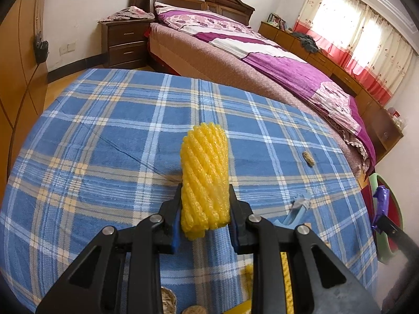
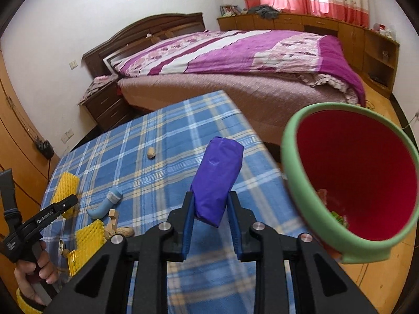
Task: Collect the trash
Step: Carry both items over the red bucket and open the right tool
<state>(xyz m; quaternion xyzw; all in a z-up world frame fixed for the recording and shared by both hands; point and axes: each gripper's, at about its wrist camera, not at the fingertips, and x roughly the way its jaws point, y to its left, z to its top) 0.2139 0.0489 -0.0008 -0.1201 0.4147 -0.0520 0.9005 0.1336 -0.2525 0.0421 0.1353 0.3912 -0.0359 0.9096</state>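
Observation:
My left gripper (image 1: 204, 196) is shut on a yellow foam net sleeve (image 1: 204, 172) and holds it just above the blue plaid tablecloth (image 1: 104, 136). My right gripper (image 2: 210, 204) is shut on a purple wrapper (image 2: 217, 178) and holds it over the table's right edge, next to a green-rimmed bin with a red inside (image 2: 361, 183). A little trash lies at the bin's bottom (image 2: 337, 217). The right gripper with the wrapper (image 1: 381, 204) also shows in the left wrist view, and the left gripper (image 2: 69, 200) in the right wrist view.
A peanut shell (image 1: 308, 156) lies to the right on the cloth. A light blue piece (image 2: 104, 204), a wooden piece (image 2: 112, 221), more yellow foam netting (image 2: 87, 240) and peanut shells (image 2: 123, 231) lie at the table's near left. A bed (image 2: 235, 60) stands beyond the table.

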